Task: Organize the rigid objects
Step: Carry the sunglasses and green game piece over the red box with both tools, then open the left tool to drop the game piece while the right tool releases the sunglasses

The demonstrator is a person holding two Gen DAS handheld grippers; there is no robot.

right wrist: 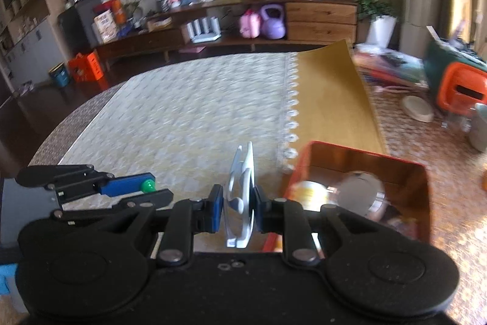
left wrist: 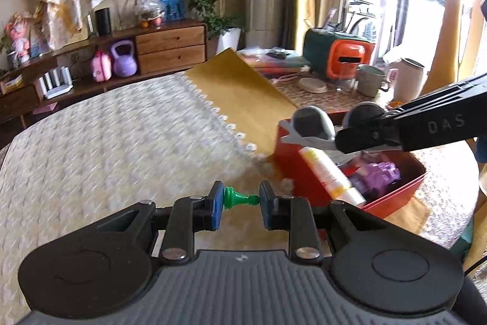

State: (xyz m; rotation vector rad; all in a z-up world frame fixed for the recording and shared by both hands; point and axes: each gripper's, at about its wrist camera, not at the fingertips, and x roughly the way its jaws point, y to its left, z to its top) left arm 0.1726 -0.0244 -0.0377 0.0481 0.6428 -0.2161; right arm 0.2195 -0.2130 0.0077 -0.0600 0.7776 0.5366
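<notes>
**Q:** While both claws hang above the worktop, what does each one carry?

**A:** Left claw (left wrist: 241, 198): nearly closed, its blue pads pinching a small green chess pawn (left wrist: 239, 197) end to end, the piece lying crosswise between them. Right claw (right wrist: 235, 204): likewise nearly closed, clamped on a pair of grey sunglasses (right wrist: 240, 197). Seen from the left wrist, the glasses (left wrist: 313, 127) hang at the near edge of the red box (left wrist: 292, 160).

**Q:** Which step is in hand?

**A:** By appearance, the carrying step: both items are off the pale woven cloth (left wrist: 106, 142) and bound for the box. The sunglasses are closer to it; the pawn is beside the box's near-left corner, not yet over the opening.

**Q:** What does the next move call for?

**A:** Probably bringing the right claw fully over the opening, lowering it, then parting the pads so the glasses settle among the contents. The box already holds a white-and-yellow tube (left wrist: 328, 172) and a purple object (left wrist: 380, 171), so free room looks limited. The left claw should likely wait its turn, since both arms converge on one small opening.

**Q:** How do the task's things look?

**A:** Pawn: glossy green plastic, flared base, round head. Sunglasses: light grey frame, dark lenses, apparently folded, held edge-on in the right wrist view. Box: red, shallow, rounded corners, standing on a mustard-yellow mat (left wrist: 243, 90).
</notes>
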